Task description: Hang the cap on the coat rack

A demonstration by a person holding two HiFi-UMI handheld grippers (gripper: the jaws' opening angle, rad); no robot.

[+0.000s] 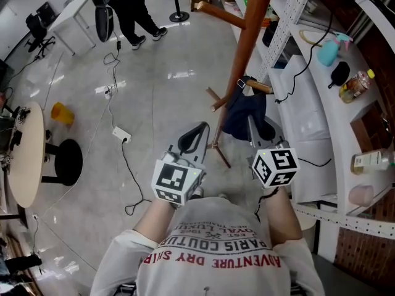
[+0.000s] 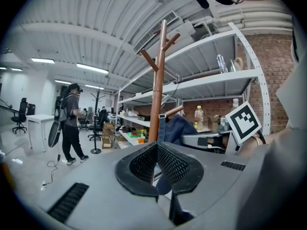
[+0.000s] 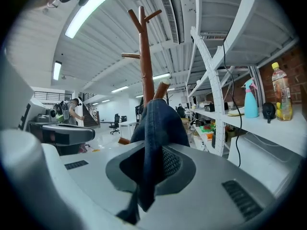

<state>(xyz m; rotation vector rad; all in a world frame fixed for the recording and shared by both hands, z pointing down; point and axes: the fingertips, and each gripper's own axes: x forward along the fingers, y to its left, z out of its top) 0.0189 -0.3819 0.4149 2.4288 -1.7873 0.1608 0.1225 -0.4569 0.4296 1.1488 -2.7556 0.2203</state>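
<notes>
The brown wooden coat rack [image 1: 250,36] stands straight ahead, its pole [image 2: 157,95] rising with several angled pegs. A dark blue denim cap [image 1: 244,110] hangs right at a low peg [image 1: 260,87]; I cannot tell whether it rests on that peg. My right gripper [image 1: 256,127] is shut on the cap, and blue cloth [image 3: 158,123] runs down between its jaws [image 3: 151,159]. My left gripper [image 1: 196,134] sits a little left of the pole, shut, with nothing in it [image 2: 156,150]. From the left gripper view the cap [image 2: 180,128] shows just right of the pole.
White shelving [image 1: 321,103] runs along the right, close behind the rack, holding bottles [image 1: 357,86] and a teal spray bottle [image 1: 328,51]. A round table [image 1: 28,153] and black stool stand left. Cables and a yellow cup [image 1: 62,113] lie on the floor. A person [image 1: 133,11] stands far off.
</notes>
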